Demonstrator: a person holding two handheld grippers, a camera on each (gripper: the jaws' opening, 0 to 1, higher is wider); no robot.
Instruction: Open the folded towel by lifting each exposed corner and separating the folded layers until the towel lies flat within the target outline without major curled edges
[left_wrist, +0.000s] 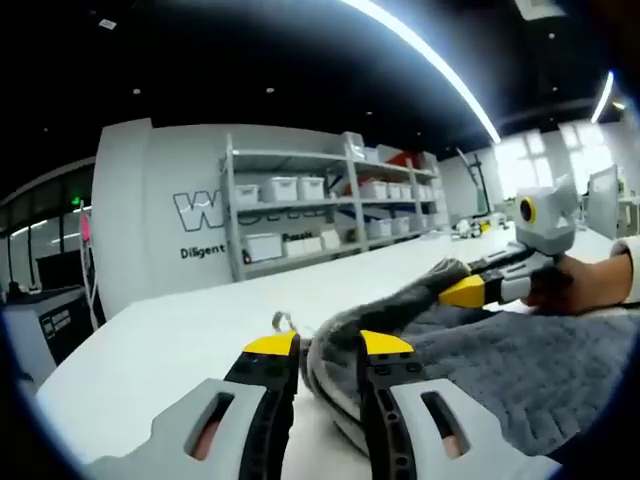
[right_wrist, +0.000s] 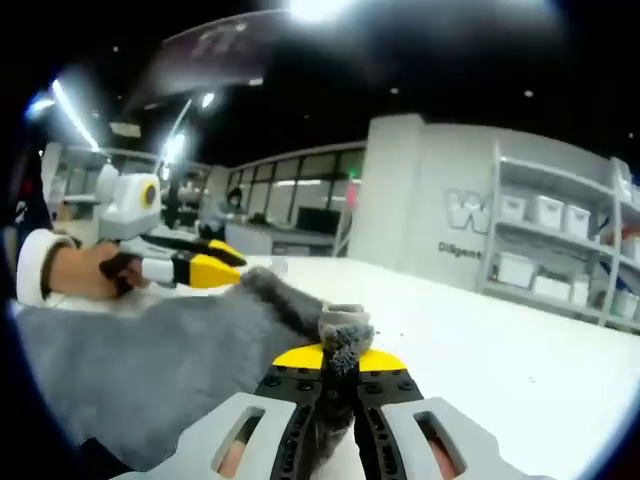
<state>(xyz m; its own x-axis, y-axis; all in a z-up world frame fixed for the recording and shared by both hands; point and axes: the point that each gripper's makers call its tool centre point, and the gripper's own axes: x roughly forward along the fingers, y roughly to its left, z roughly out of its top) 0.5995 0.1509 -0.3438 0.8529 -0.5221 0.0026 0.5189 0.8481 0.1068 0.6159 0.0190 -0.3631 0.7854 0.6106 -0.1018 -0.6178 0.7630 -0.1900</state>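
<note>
White table (left_wrist: 180, 340), shelving (left_wrist: 330, 200) with bins, lettered wall (right_wrist: 440, 200), ceiling strip lights (left_wrist: 430, 60)

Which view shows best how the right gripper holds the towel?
The right gripper view: the right gripper is shut on a bunched towel edge between its yellow tips. The left gripper view shows the right gripper from the side, at another raised towel corner.

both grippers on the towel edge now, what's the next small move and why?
Probably draw the two grippers apart and lift slightly to peel the layer open. The right gripper is shut on a bunched edge of the grey towel, and the left gripper pinches another part of that edge. The towel still lies bunched on the white table, not flat.
</note>
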